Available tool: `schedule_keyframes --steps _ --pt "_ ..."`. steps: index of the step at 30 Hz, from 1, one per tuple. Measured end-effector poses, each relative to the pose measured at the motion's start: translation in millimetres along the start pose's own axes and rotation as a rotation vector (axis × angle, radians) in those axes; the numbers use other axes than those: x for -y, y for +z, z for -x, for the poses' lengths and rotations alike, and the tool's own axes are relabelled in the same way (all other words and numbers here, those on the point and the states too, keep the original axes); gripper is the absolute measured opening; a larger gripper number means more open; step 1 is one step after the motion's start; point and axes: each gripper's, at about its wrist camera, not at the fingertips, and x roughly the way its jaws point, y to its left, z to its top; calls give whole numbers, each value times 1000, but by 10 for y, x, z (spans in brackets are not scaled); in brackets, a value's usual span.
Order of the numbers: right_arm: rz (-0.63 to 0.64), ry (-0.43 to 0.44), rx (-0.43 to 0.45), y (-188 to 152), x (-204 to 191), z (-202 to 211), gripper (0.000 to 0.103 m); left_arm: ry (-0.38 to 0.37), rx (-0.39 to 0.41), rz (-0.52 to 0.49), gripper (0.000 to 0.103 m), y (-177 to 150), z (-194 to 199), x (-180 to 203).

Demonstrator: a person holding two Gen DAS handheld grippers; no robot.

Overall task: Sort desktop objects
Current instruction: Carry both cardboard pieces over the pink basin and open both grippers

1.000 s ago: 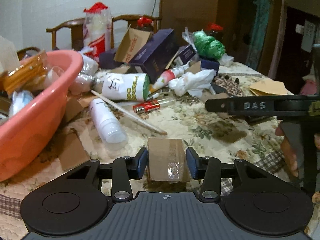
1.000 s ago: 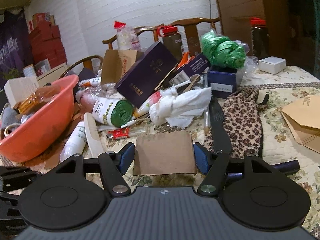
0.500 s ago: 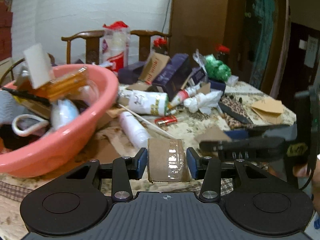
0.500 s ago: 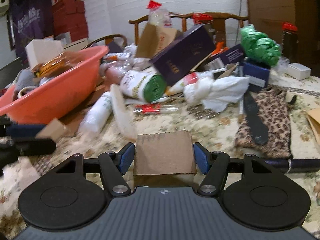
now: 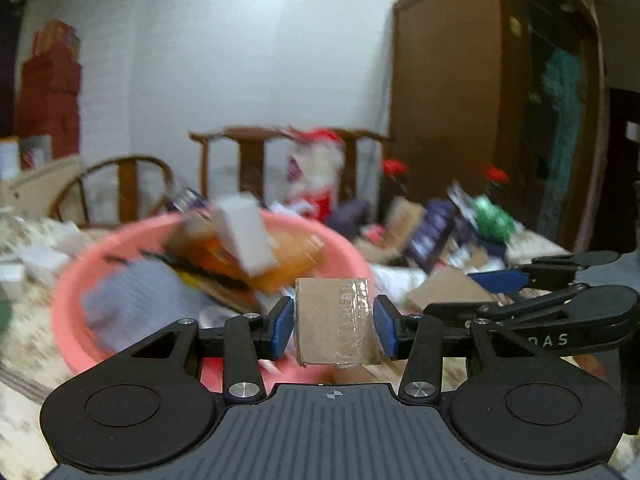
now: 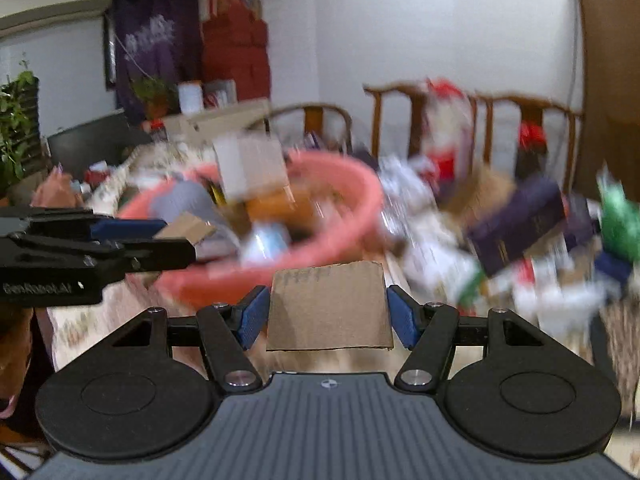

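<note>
Item one, taped cardboard scrap [image 5: 334,322]: you have it standing upright between the blue pads of your left gripper [image 5: 333,328], held above the near rim of the pink basin [image 5: 72,280]. The left jaws are opening now; a thin gap shows on each side of the card, so treat it as barely held or about to drop. Item two, plain cardboard piece [image 6: 329,306]: it sits flat-faced across your right gripper [image 6: 328,318], jaws set wide and pressing on its two side edges, carried over the table short of the same basin, which lies ahead and slightly left. Handling, both items, judged from their look: very light, thin, moderately stiff along the flutes but ready to bow or fold if squeezed hard across the width. The glossy tape strip on the first piece is likely slick, so bare card gives the better purchase. Edge-to-edge holds like these look marginal; gripping across the flat faces near the centre would be surer. A light scrap may flutter when let go, so release low over the basin. Destination, pink basin: already heaped with a white box [image 5: 248,236], orange packaging and grey cloth, all blurred. Remaining stock on the floral tablecloth [image 5: 24,328]: a dark blue carton [image 6: 520,224], green bundle and mixed packets, unsorted.
</note>
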Motion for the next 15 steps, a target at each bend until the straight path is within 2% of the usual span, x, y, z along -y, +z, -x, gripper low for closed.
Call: schedule_keyframes --steps 4,8,11,15 --pt "25 28 56 423 -248 -126 69 69 49 31 47 287 20 -322" --pt "55 36 96 742 -477 -303 69 114 58 74 49 516 -72 -654" --pt "47 23 83 897 -553 -534 69 158 23 93 49 597 -268 -872" --pt "1 -26 19 999 -512 -1009 69 168 -53 155 49 598 -625 -1159"
